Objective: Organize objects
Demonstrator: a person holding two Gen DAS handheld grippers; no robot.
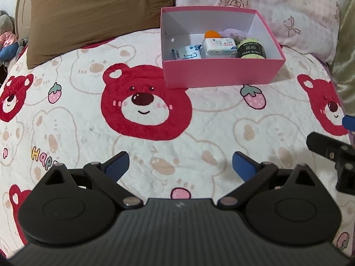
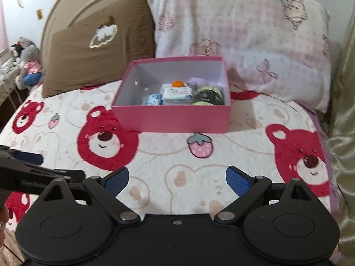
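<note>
Both jaws spread, empty, one pink box (image 1: 219,74) holding five items, two pillows

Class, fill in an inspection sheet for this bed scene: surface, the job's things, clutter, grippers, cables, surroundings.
Surface: bear blanket covers the bed.
Job's things: pink box, lidless, holds a yarn ball, tissue pack, blue-white packet and an orange item, grouped toward its right side.
Clutter: nothing seen on the blanket.
Grippers: left gripper and right gripper open, empty, short of the box.
Cables: nothing seen.
Surroundings: brown pillow, pink pillow, headboard, plush toy.
</note>
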